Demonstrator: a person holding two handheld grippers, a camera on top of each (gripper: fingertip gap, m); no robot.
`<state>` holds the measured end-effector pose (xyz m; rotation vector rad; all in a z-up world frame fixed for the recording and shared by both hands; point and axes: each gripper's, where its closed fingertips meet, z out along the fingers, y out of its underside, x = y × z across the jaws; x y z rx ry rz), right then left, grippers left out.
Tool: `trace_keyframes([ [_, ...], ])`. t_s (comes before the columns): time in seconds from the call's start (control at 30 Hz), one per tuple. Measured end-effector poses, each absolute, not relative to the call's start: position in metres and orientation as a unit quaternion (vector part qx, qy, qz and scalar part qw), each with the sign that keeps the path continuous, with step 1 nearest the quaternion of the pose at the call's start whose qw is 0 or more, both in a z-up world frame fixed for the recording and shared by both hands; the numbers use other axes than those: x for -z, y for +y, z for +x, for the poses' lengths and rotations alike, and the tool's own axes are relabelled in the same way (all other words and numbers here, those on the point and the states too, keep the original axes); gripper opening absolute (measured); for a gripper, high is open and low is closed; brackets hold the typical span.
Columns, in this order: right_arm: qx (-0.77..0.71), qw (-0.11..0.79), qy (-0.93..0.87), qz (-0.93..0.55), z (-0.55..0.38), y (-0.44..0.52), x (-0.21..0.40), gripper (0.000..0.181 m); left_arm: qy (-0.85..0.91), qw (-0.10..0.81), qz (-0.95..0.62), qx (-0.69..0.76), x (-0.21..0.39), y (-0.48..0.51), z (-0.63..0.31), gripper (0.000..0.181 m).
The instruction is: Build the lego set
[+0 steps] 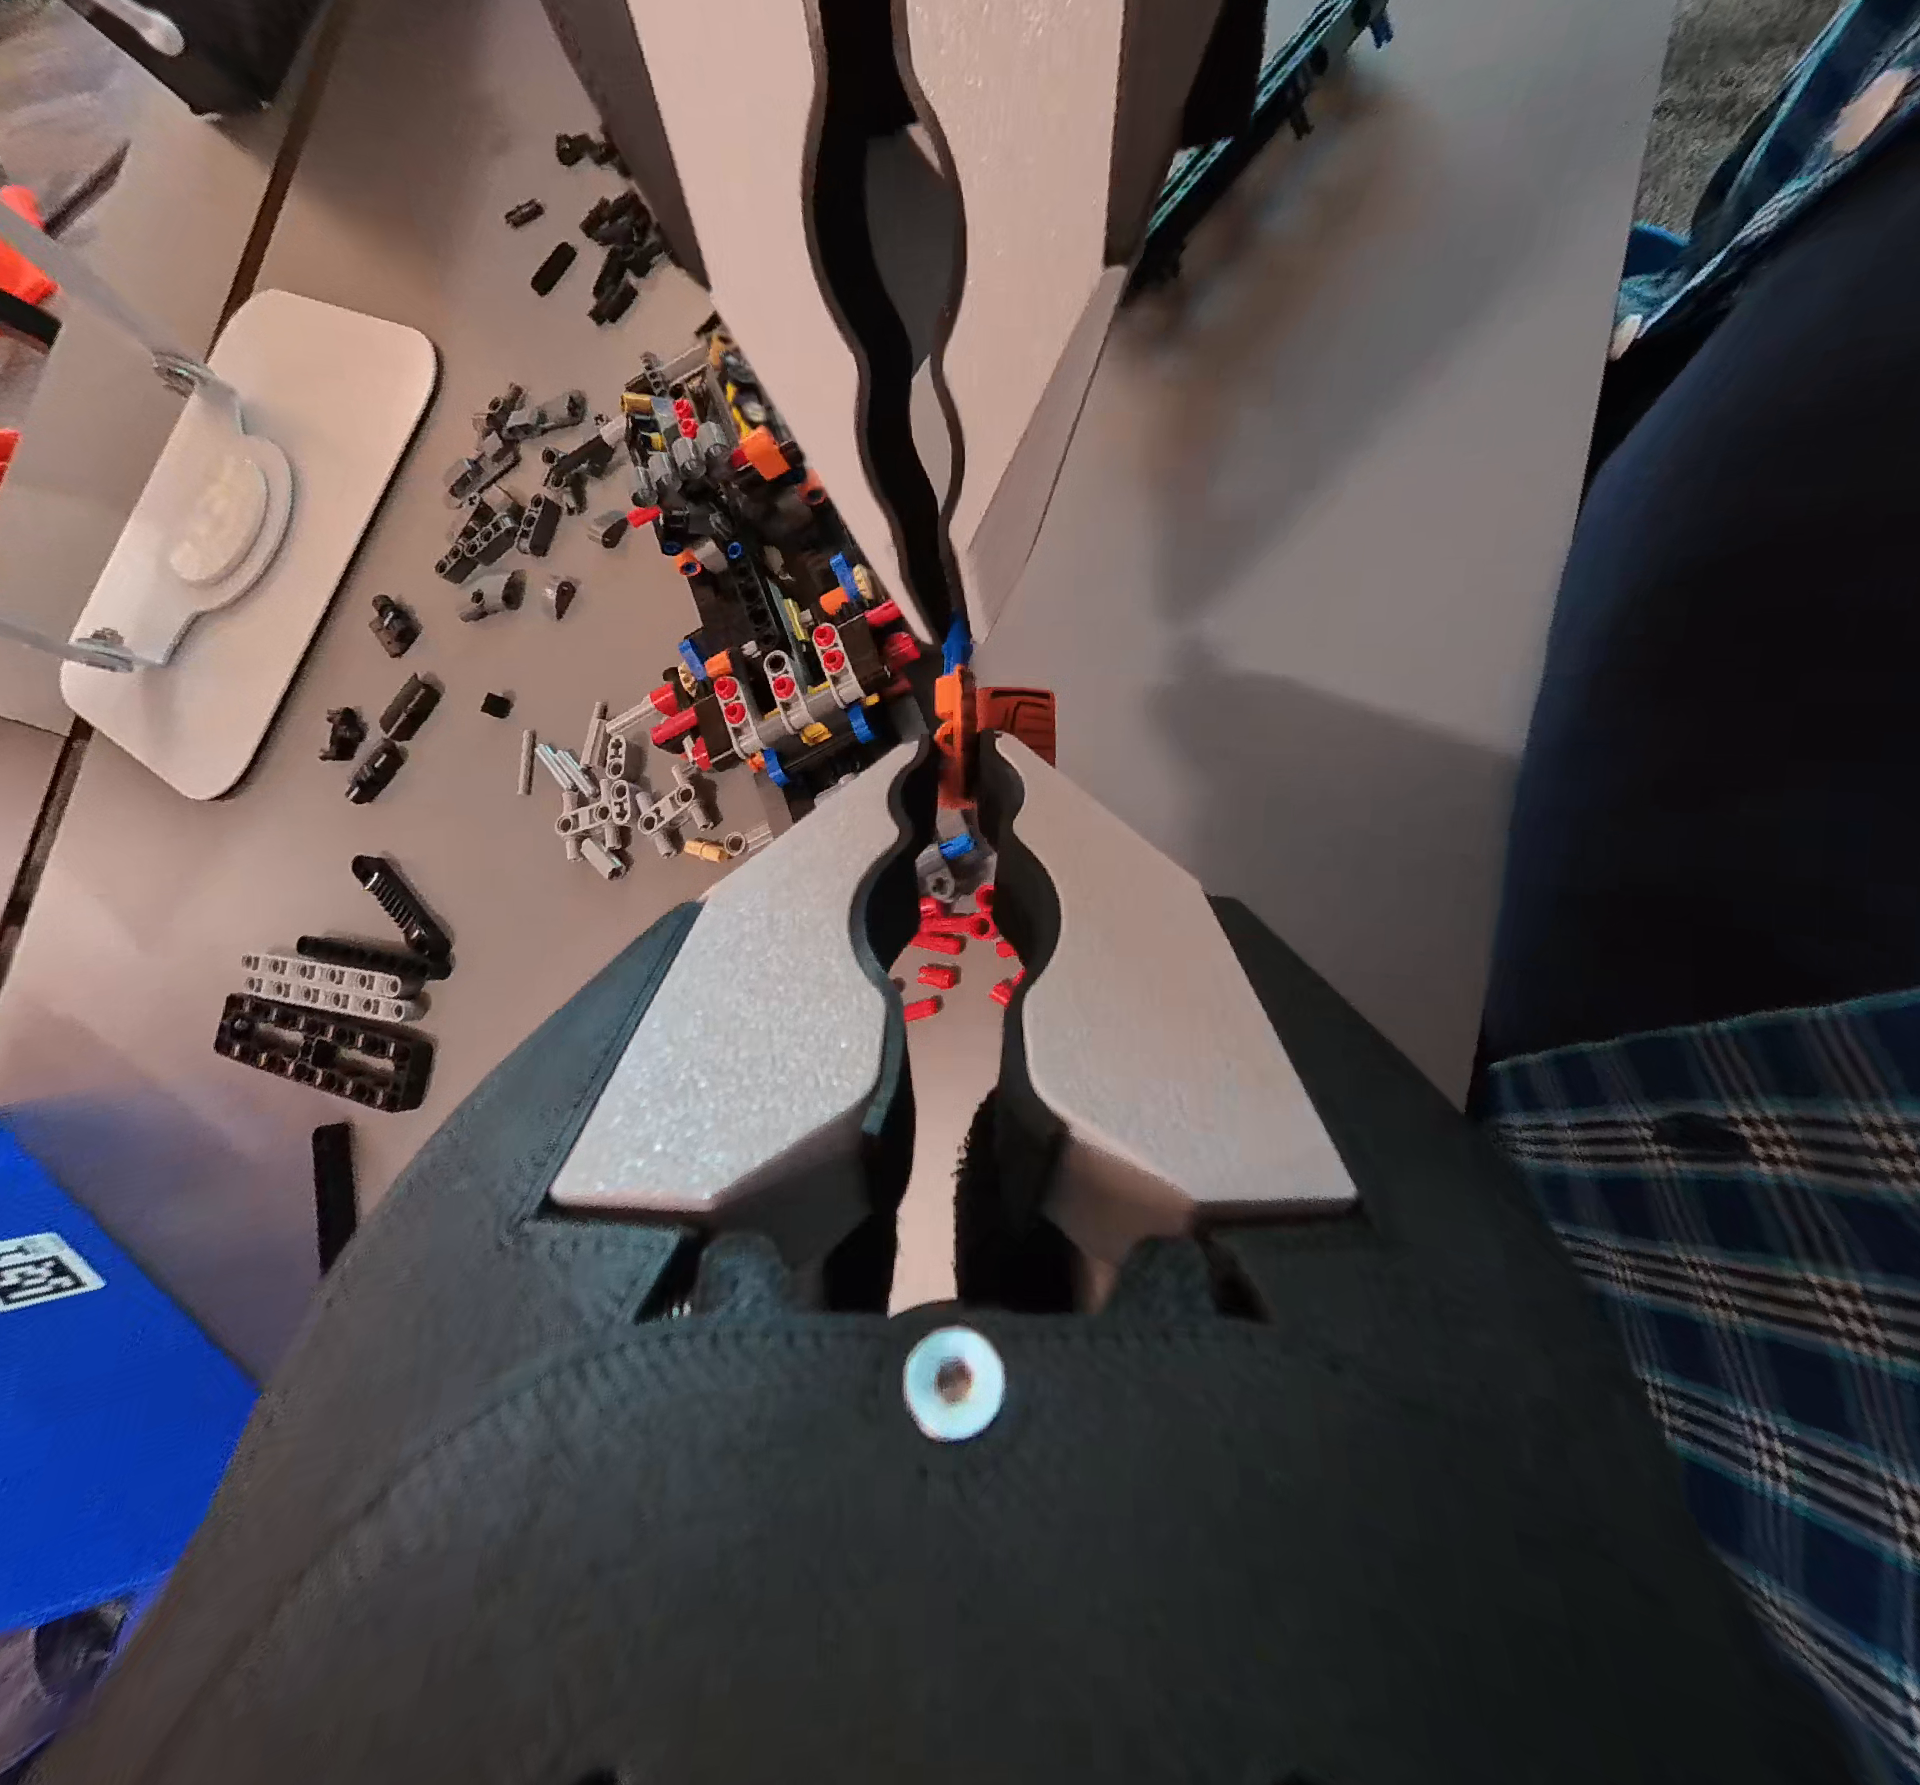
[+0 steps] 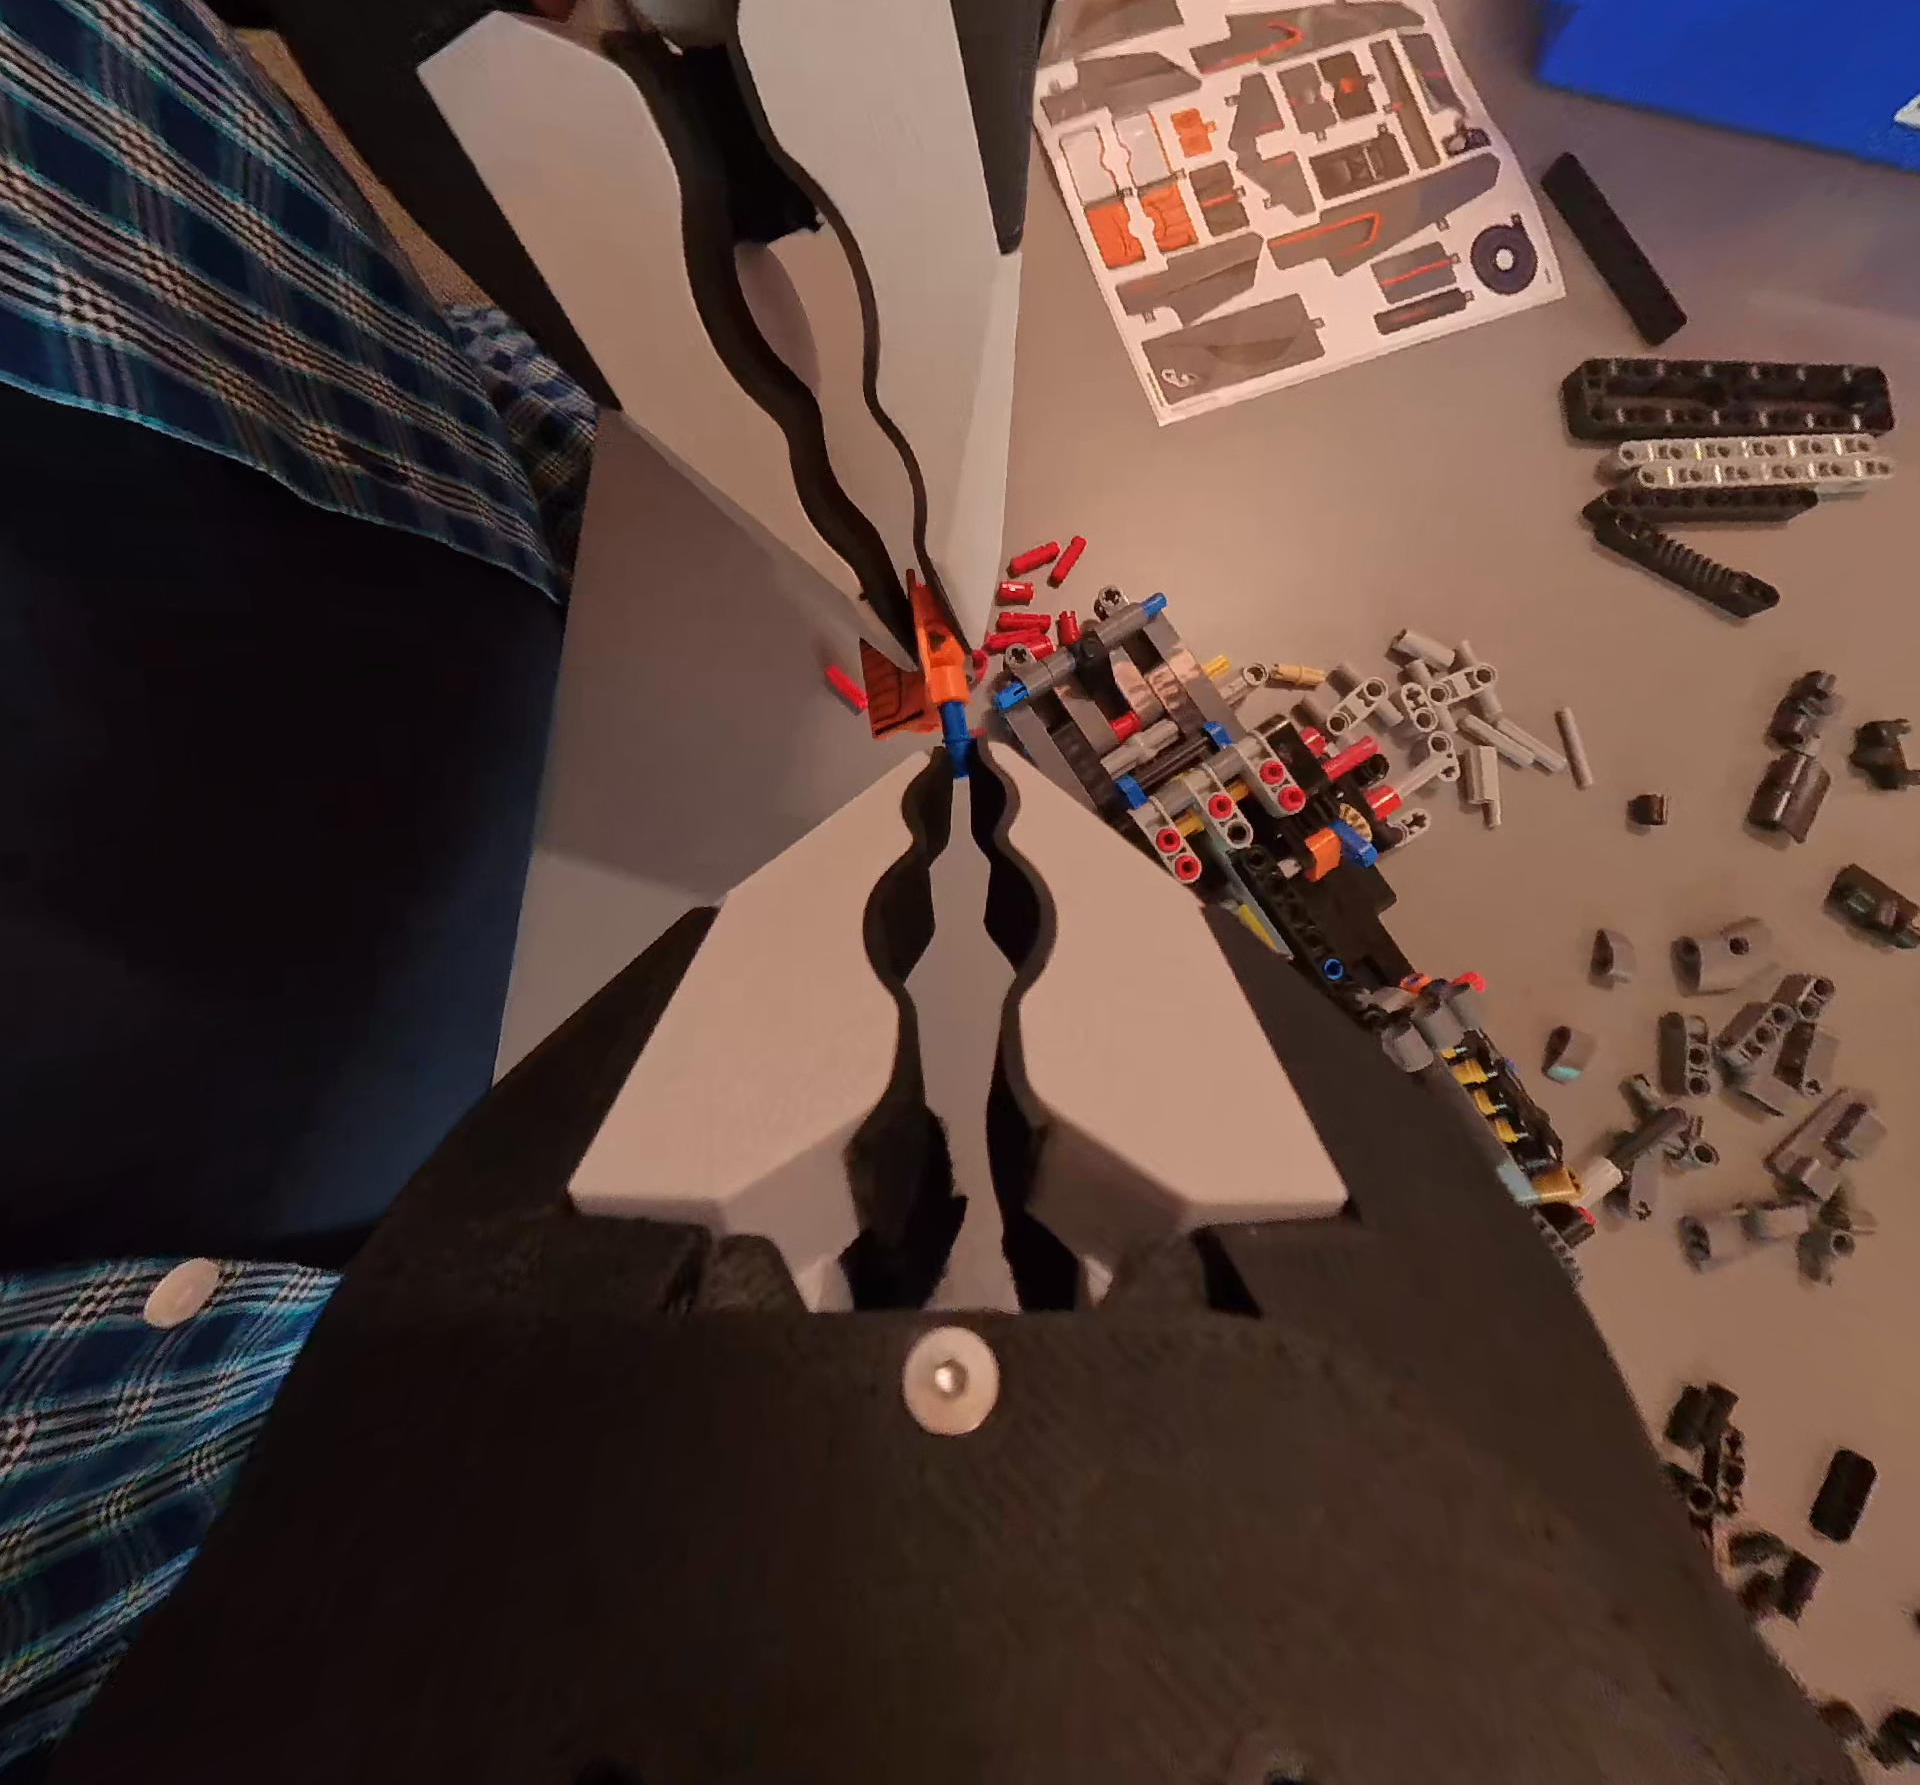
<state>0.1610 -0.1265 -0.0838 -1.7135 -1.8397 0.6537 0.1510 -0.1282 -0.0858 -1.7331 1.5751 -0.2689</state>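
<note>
My left gripper (image 1: 958, 761) is shut on an orange Lego piece (image 1: 954, 733) with a dark-patterned panel. It holds the piece above the grey table (image 1: 1299, 592). My right gripper (image 2: 958, 756) faces it tip to tip and is shut on a blue pin (image 2: 956, 736), whose far end meets the orange piece (image 2: 932, 667). In the left wrist view the right gripper (image 1: 951, 621) comes down from the top with the blue pin (image 1: 956, 642). In the right wrist view the left gripper (image 2: 925, 636) comes from the top. The half-built chassis (image 2: 1226, 800) lies on the table beside both grippers and also shows in the left wrist view (image 1: 774, 623).
Red pins (image 2: 1023, 615) lie under the grippers. Grey connectors (image 2: 1455, 717), black and grey beams (image 2: 1725, 447), a sticker sheet (image 2: 1288, 156) and a blue box (image 2: 1745, 0) sit around the chassis. A person in a plaid shirt (image 1: 1714, 1268) is at the table edge. A stand base (image 1: 260, 530) is at the left. My left and right fingertips are right by each other. It is some 35 cm from my right tips to the stand base (image 1: 260, 530).
</note>
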Motion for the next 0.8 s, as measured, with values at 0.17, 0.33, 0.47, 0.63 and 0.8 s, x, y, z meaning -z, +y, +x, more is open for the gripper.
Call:
trace_keyframes([
  [0.17, -0.221, 0.256, -0.680, -0.651, 0.161, -0.126, 0.090, 0.000, 0.620, 0.365, -0.690, 0.077, 0.091, -0.128, 0.151, 0.006],
  [0.33, -0.220, 0.244, -0.681, -0.655, 0.158, -0.129, 0.093, 0.000, 0.633, 0.346, -0.690, 0.049, 0.097, -0.129, 0.148, 0.006],
  [0.47, -0.234, 0.238, -0.680, -0.653, 0.155, -0.132, 0.095, 0.000, 0.634, 0.338, -0.694, 0.049, 0.104, -0.131, 0.145, 0.006],
  [0.63, -0.234, 0.224, -0.681, -0.657, 0.153, -0.139, 0.099, 0.001, 0.636, 0.324, -0.699, 0.052, 0.114, -0.136, 0.145, 0.006],
  [0.8, -0.238, 0.194, -0.663, -0.683, 0.161, -0.150, 0.115, 0.001, 0.630, 0.300, -0.713, 0.066, 0.128, -0.147, 0.151, 0.006],
])
